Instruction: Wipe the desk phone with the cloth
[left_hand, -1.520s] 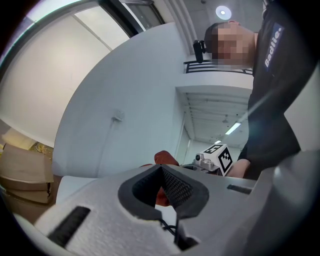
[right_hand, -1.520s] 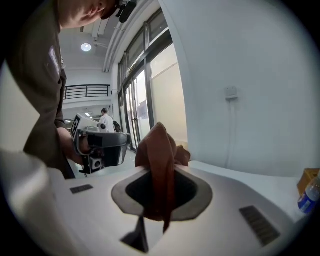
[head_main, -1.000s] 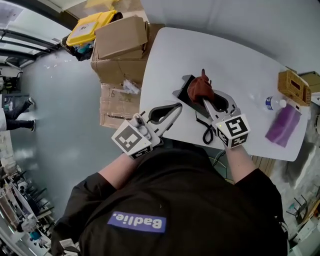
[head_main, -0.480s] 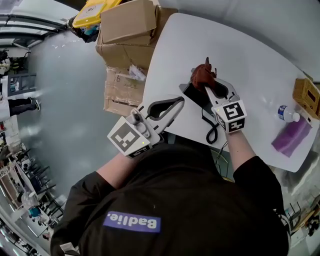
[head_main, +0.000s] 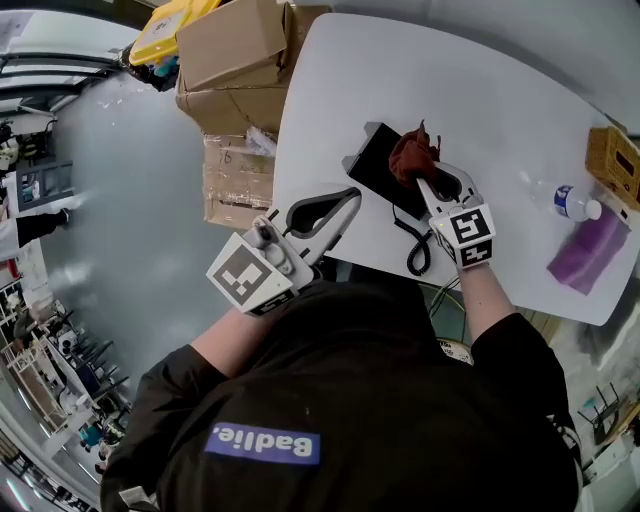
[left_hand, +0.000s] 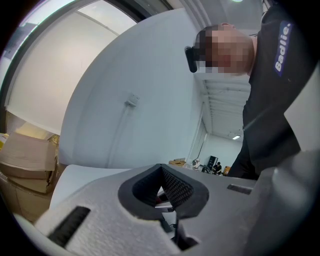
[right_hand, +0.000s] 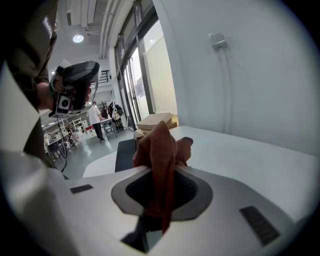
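Observation:
A black desk phone (head_main: 378, 172) lies on the white table (head_main: 480, 90), and its coiled cord (head_main: 414, 254) trails toward the near edge. My right gripper (head_main: 424, 182) is shut on a reddish-brown cloth (head_main: 411, 156), which rests bunched on the phone's right part. In the right gripper view the cloth (right_hand: 160, 145) sticks up from the right gripper (right_hand: 161, 167), with the phone (right_hand: 125, 152) dark behind it. My left gripper (head_main: 350, 198) hangs over the table's near-left edge, left of the phone, shut with nothing in it. Its tips (left_hand: 161, 167) meet in the left gripper view.
Cardboard boxes (head_main: 238, 52) and a yellow case (head_main: 165, 30) stand on the floor beyond the table's left side. At the table's right end are a water bottle (head_main: 570, 201), a purple cloth (head_main: 590, 250) and a wooden box (head_main: 615, 160).
The right gripper has drawn the cloth across the phone toward its right side, baring more of the black surface. The left gripper has stayed near the table's edge.

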